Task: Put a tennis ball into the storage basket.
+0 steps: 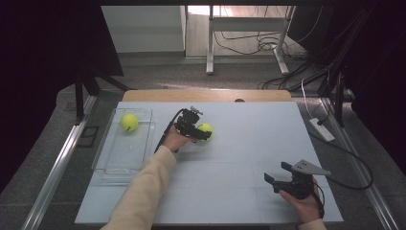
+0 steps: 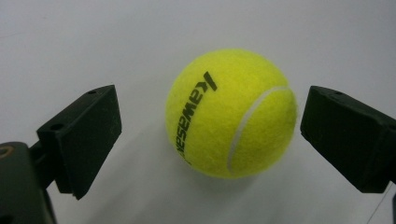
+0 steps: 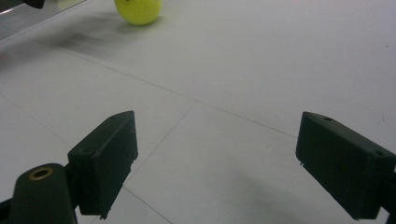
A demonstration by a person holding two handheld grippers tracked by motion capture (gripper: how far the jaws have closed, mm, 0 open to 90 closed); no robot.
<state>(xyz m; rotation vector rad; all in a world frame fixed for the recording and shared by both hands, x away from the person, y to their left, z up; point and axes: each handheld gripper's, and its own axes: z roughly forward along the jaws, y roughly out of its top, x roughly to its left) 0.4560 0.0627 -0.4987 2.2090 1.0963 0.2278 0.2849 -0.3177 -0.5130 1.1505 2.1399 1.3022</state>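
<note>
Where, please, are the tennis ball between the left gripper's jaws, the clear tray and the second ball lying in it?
tennis ball (image 2: 231,114): left gripper view, on its yellow felt.
clear tray (image 1: 109,162): high view, on its bare floor.
second ball (image 1: 129,122): high view, on its middle.

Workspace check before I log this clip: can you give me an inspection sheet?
Surface: pale table, faint seam lines.
Job's things: tennis ball on the table between the left gripper's open jaws, not touched; second ball in the clear tray.
Clutter: nothing seen.
Grippers: right gripper open, holding nothing, near the front edge.
Cables: one trails from each gripper; a tangle on the floor behind.
Surroundings: desk legs, dark curtains.
</note>
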